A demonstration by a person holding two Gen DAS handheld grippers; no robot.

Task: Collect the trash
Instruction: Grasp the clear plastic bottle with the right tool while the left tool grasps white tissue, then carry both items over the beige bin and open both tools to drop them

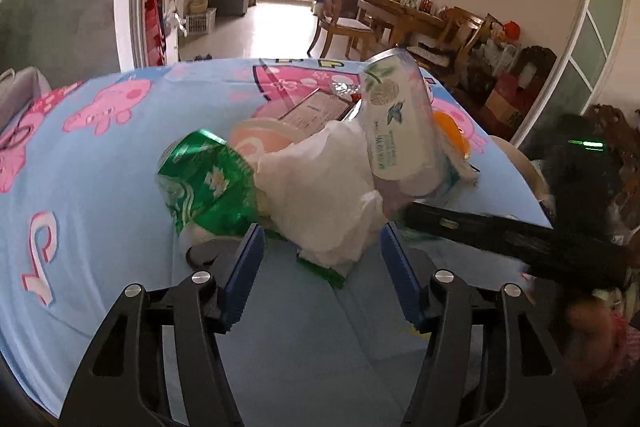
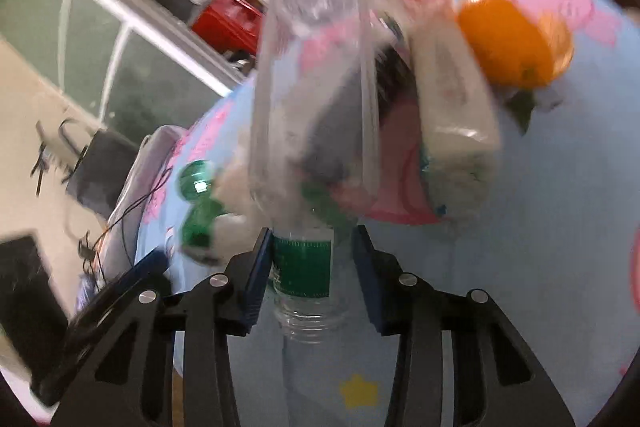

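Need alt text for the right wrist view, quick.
A clear plastic bottle with a green label stands between the right gripper jaws, one pad touching it. Behind it, blurred, an orange and wrappers lie on a blue cartoon-print cloth.

Trash pile (image 1: 320,187) on blue cartoon-print cloth (image 1: 100,195)

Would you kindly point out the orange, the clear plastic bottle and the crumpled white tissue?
orange (image 2: 516,39), right wrist view, middle of its peel.
clear plastic bottle (image 2: 302,269), right wrist view, on its green label.
crumpled white tissue (image 1: 320,187), left wrist view, centre of the wad.
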